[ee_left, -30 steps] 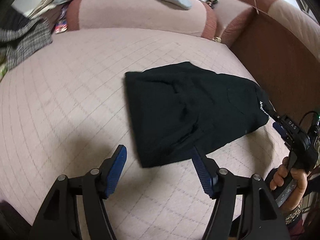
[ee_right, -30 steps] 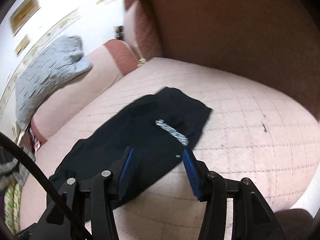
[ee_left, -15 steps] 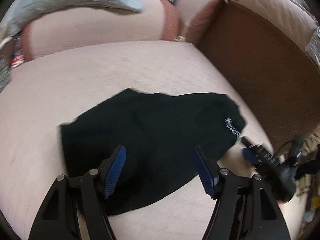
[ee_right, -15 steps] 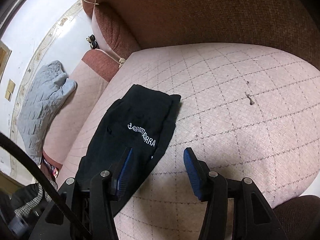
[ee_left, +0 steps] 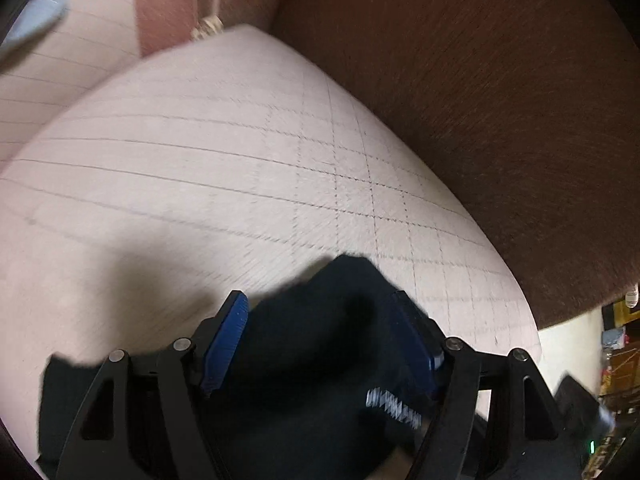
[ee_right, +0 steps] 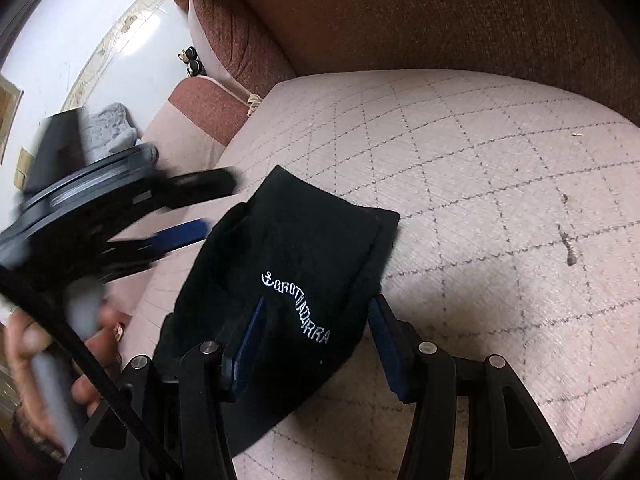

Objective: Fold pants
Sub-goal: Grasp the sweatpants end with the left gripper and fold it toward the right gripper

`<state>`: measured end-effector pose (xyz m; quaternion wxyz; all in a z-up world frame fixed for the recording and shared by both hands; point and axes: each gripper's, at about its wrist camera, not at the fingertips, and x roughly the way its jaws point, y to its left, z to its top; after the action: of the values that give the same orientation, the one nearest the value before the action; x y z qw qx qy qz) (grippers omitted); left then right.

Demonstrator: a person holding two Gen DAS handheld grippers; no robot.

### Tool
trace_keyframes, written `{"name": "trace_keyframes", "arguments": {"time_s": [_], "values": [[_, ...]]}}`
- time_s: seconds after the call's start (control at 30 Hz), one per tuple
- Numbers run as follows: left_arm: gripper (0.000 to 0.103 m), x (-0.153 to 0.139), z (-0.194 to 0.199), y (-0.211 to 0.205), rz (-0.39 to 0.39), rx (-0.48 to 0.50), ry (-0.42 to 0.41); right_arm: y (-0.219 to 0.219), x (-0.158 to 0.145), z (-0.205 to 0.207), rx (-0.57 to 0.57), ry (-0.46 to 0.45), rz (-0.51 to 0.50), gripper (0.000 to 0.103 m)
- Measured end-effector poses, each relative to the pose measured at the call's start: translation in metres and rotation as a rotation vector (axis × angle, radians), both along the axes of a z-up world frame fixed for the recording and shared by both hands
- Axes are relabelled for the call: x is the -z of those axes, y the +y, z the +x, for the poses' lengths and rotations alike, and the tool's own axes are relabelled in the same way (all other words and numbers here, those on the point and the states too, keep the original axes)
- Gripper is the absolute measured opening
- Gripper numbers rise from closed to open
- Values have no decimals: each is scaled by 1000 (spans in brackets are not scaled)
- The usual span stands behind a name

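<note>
The black pants lie folded on the pink quilted sofa seat, with white lettering on the top layer. My right gripper is open, its blue pads on either side of the near end of the pants. My left gripper is open with the black cloth between and under its fingers. It also shows blurred in the right wrist view, at the left edge of the pants.
The brown sofa back rises close behind the seat. A brown and pink armrest is at the far left with a grey knitted cloth on it. The seat's front edge is near on the right.
Both grippers have moved in close over the pants, towards the end with the lettering. The left gripper swung right, beside the right one. The pants now lie between both pairs of fingers.
</note>
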<state>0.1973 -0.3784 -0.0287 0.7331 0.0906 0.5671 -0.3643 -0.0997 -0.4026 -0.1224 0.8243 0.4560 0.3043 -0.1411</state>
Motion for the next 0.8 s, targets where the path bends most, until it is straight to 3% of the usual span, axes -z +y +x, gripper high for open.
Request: {"name": "trace_keyframes", "arguments": {"time_s": [0.1,0.27,0.33,0.37,0.4,0.5,0.8], "values": [[72,22,5,-24,35,58,45,-1,2,2,6,-13,13,59],[80,36,0,-54,102,138,27,0,2,7,4,-29,11,56],[53,31,-8,-61,120,199,4,-2,3,7,-6,-51,42,27],[25,27,-11,-61,126,210,-18,-2,5,7,-9,-53,56,24],[17,24,-12,-59,125,213,-18,-3,7,7,-6,-53,73,22],[13,8,-13,-40,63,193,-20,-2,3,6,-21,-76,71,19],[13,-51,-19,44,-92,84,-38,50,-53,7,-160,-158,-145,14]]}}
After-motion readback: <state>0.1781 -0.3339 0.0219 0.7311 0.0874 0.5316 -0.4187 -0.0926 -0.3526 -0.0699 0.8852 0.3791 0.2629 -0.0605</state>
